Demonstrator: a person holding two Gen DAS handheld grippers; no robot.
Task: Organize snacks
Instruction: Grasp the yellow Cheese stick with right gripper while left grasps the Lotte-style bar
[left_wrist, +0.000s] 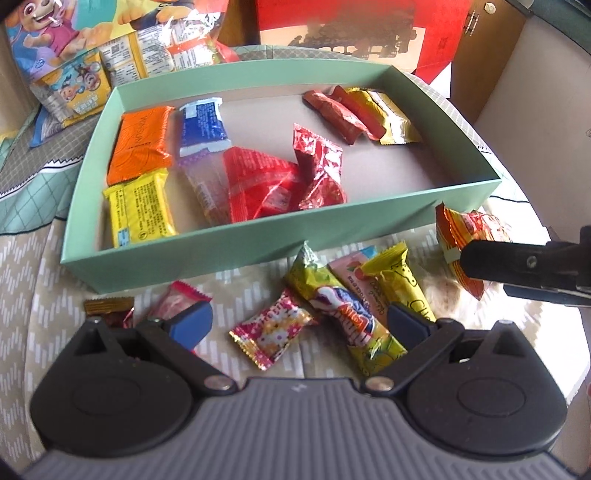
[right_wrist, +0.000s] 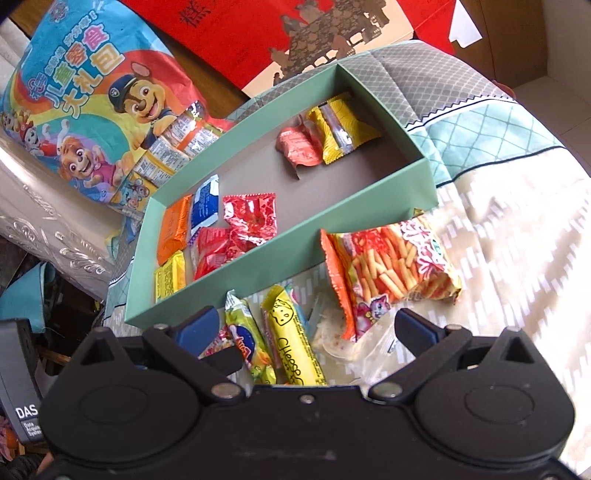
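Both grippers stand with fingers wide apart and hold nothing: the left gripper (left_wrist: 299, 325) over the pink patterned candy wrapper (left_wrist: 271, 332), the right gripper (right_wrist: 303, 328) over the yellow cheese stick packet (right_wrist: 293, 341). These loose snacks lie on the patterned cloth (right_wrist: 509, 236), just beside the shallow mint-green cardboard box (left_wrist: 258, 240) that holds other packets, and the orange fries-print bag (right_wrist: 391, 266) touches its near wall

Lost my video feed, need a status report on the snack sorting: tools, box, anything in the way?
Left tool open, empty. Right tool open, empty. Mint-green cardboard box part filled; yellow cheese-stick wrapper and orange fries-print snack bag loose outside on cloth. Nothing in the way.
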